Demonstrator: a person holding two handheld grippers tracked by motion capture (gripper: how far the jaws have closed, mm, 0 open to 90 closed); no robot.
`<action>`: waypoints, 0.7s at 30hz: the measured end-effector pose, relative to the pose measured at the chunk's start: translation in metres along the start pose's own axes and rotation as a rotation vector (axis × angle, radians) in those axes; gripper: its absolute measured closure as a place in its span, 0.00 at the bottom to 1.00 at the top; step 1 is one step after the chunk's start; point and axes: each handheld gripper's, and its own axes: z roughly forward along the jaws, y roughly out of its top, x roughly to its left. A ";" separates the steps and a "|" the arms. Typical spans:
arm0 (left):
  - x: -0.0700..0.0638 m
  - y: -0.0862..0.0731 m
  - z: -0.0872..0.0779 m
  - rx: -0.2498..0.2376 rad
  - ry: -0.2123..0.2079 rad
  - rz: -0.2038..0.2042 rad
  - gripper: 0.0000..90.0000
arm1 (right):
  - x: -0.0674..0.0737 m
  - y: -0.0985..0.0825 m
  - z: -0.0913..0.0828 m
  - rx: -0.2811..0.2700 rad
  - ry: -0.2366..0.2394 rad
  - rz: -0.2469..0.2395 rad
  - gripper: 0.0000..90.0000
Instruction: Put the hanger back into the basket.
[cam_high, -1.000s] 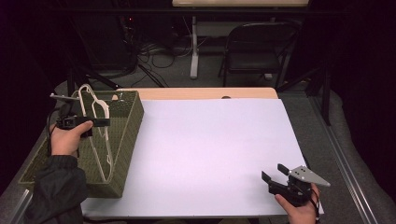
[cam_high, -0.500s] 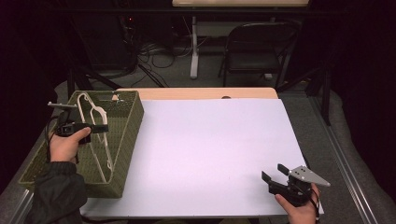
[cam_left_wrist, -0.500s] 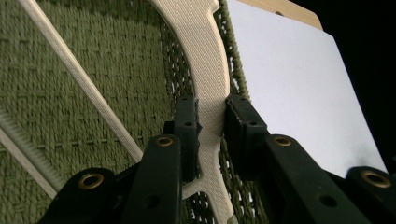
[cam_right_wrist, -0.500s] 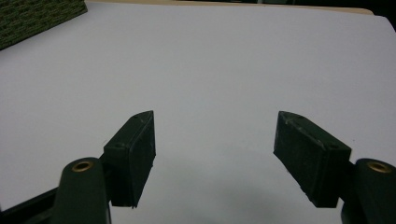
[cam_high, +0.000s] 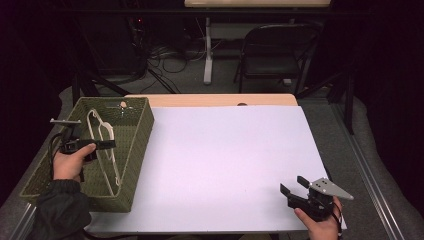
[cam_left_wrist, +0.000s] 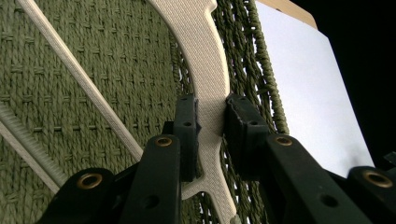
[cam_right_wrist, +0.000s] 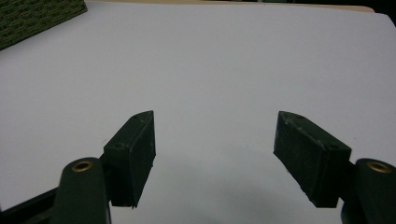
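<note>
A white plastic hanger (cam_high: 106, 145) lies inside the green woven basket (cam_high: 137, 142) at the table's left. My left gripper (cam_high: 102, 144) is shut on it; in the left gripper view the two pads press either side of the hanger's flat textured arm (cam_left_wrist: 208, 60), with my left gripper (cam_left_wrist: 211, 121) low inside the basket. At the table's near right corner my right gripper (cam_high: 295, 186) rests on the white sheet (cam_high: 220, 165). Its jaws stand wide apart in the right gripper view, my right gripper (cam_right_wrist: 215, 140) holding nothing.
The basket's woven floor (cam_left_wrist: 84, 93) carries the hanger's thin bars. A wooden table edge (cam_high: 210, 100) shows beyond the white sheet. Behind the table stand a dark folding chair (cam_high: 280, 50), a white post and loose cables on the floor.
My left hand has sunk with the hanger, bringing it down further into the basket. The right gripper has stayed where it was.
</note>
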 end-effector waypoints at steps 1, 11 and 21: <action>0.000 0.001 0.001 0.006 0.009 0.007 0.83 | 0.000 0.000 0.000 0.007 0.001 0.000 0.32; -0.010 0.002 0.011 0.055 0.105 0.074 0.82 | 0.000 0.000 -0.002 0.001 0.000 0.008 0.32; -0.016 0.000 0.014 0.101 0.133 0.106 0.81 | 0.001 0.000 0.001 -0.005 0.004 0.001 0.32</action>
